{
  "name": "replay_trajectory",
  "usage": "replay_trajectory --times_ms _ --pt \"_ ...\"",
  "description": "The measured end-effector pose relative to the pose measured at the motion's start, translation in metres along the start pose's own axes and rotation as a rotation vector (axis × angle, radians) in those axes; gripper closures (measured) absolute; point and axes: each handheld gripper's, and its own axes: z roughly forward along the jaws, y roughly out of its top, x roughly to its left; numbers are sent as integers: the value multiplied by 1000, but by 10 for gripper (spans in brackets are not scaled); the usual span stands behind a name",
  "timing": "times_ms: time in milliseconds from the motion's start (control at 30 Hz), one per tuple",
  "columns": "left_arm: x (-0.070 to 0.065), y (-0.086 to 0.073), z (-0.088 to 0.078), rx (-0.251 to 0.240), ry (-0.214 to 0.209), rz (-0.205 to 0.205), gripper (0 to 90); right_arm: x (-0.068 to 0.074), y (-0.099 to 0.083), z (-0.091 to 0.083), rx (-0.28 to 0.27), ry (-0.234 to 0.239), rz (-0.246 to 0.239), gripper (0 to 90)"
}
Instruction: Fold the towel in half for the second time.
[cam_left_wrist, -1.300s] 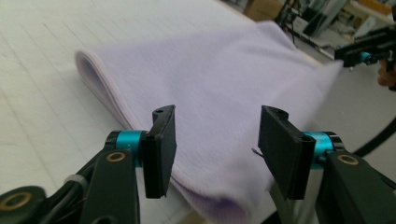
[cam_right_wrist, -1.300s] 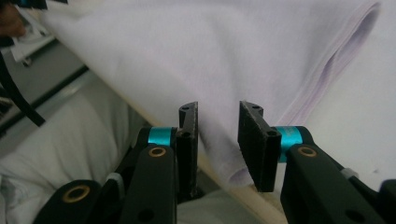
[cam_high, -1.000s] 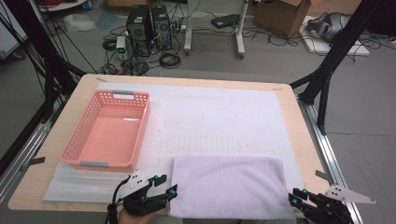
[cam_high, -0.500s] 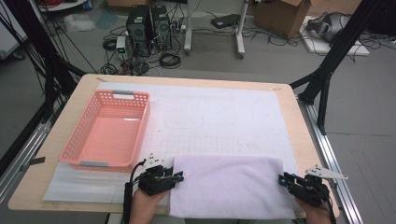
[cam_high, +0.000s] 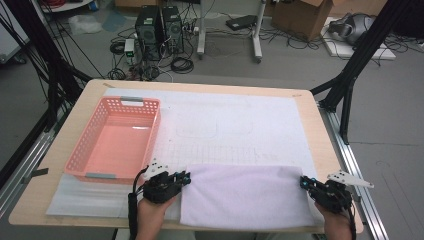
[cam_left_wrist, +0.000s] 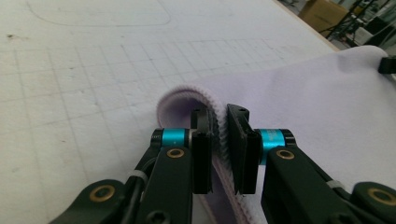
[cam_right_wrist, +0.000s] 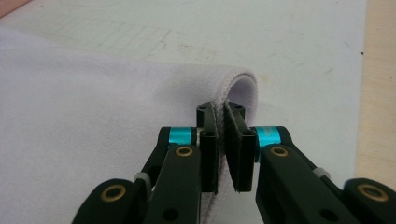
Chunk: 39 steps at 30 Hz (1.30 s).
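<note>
A folded lilac towel (cam_high: 245, 196) lies at the near edge of the gridded white mat (cam_high: 240, 125), right of a pink basket (cam_high: 116, 140). The left gripper (cam_high: 184, 177) has just closed its jaws on the towel's left edge, the hem pinched between them; the right gripper (cam_high: 306, 183) is clamped on the right edge. Gripping appears done, with lifting or folding still ahead. No readable lettering shows.

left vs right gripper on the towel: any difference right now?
The left gripper pinches the towel at its left edge, beside the pink basket; the right gripper pinches its right edge, near the table's side. The left gripper's jaws have just been closing; the right's had settled. Both clamp a folded hem.
</note>
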Motion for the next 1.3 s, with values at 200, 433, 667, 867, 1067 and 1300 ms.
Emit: replay_trajectory --times_ms 200,433,667,867,1067,1300 --pt "19 4 1 1 41 -75 740 -6 1 13 20 -26 30 831" --pt "16 2 8 12 -46 -60 517 -11 -3 4 6 -34 64 608" --pt "5 10 23 101 -27 -24 796 -2 4 2 -18 2 9 594" --pt "7 23 24 2 68 -20 860 -1 1 8 -5 9 10 595" --pt "12 19 31 36 84 -47 519 -5 3 8 -14 3 19 531" --pt "21 19 43 62 63 -64 402 -16 23 33 51 0 11 414"
